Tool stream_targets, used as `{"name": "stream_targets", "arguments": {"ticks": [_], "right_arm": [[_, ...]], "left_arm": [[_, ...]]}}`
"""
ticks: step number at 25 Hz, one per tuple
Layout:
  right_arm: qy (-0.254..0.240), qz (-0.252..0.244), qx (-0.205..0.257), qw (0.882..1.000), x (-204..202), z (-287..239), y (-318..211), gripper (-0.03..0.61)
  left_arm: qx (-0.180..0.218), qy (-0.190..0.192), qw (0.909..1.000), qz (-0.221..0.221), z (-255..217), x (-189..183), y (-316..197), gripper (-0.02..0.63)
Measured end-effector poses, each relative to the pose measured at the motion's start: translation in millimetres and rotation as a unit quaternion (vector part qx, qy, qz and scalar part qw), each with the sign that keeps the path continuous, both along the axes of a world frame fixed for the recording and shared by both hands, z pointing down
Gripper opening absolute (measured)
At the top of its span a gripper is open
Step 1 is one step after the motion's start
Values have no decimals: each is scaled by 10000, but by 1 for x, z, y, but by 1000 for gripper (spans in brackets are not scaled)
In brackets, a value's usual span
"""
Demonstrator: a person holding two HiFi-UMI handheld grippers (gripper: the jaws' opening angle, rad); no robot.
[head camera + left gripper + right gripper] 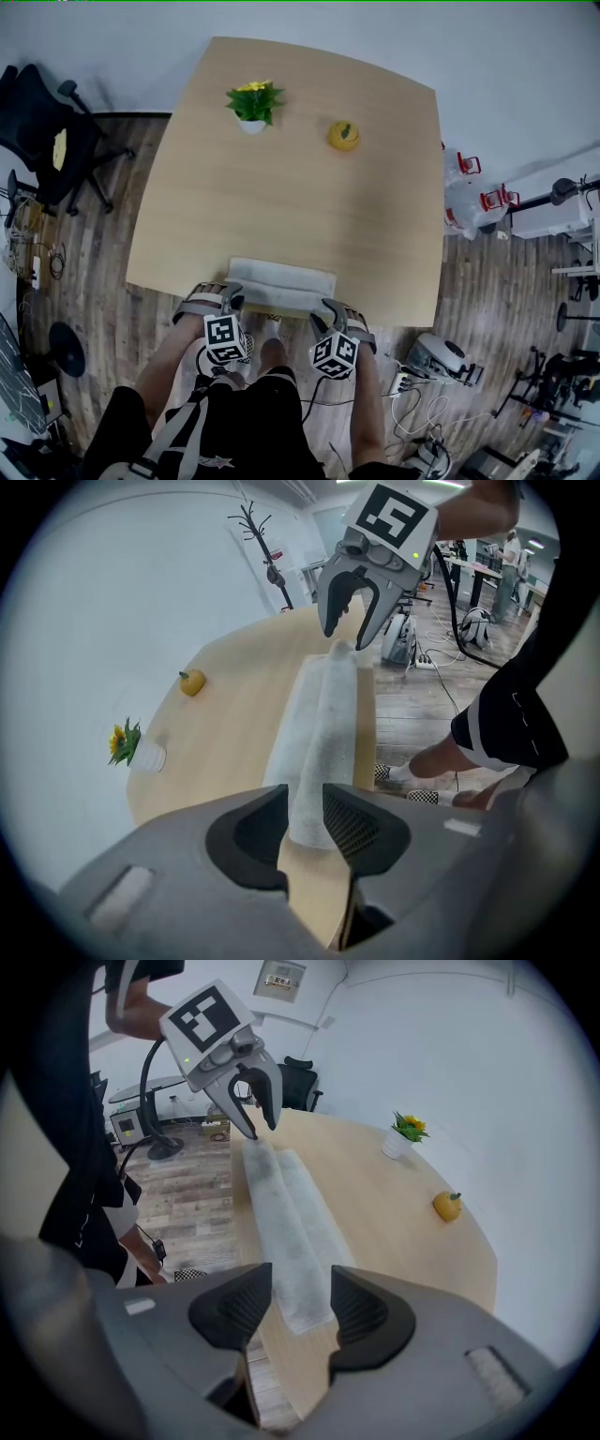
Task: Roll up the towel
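White cloth, the towel (281, 284) lies along the near edge of the wooden table (281, 187), its near side already a thick roll and a flat strip left on the far side. The left gripper (232, 298) stands over one end and the right gripper (328, 309) over the other. Both have their fingers apart, the right wider, with the towel's ends in the gaps but not pinched.

To roll well, I judge both grippers should close on the roll's ends at the same depth and turn it together toward the flat strip. That keeps the roll straight and parallel to the table edge. Uneven turning would likely make a cone. The roll sits close to the edge, so any pull toward the person risks dragging it off.
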State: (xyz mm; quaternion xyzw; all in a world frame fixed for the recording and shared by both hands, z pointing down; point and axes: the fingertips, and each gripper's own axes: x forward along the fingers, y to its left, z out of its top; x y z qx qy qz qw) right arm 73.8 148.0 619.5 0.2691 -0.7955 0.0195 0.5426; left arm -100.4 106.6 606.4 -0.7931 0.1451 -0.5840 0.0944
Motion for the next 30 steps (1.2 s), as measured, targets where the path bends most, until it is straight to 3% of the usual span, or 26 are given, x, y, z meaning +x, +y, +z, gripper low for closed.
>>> {"name": "stream_targets", "arguments": {"ticks": [30], "right_arm": [[-17,-99,-403,9991,6,45,12,165]], "left_arm": [[-487,-222,9984,169,55,15,27,119]]}}
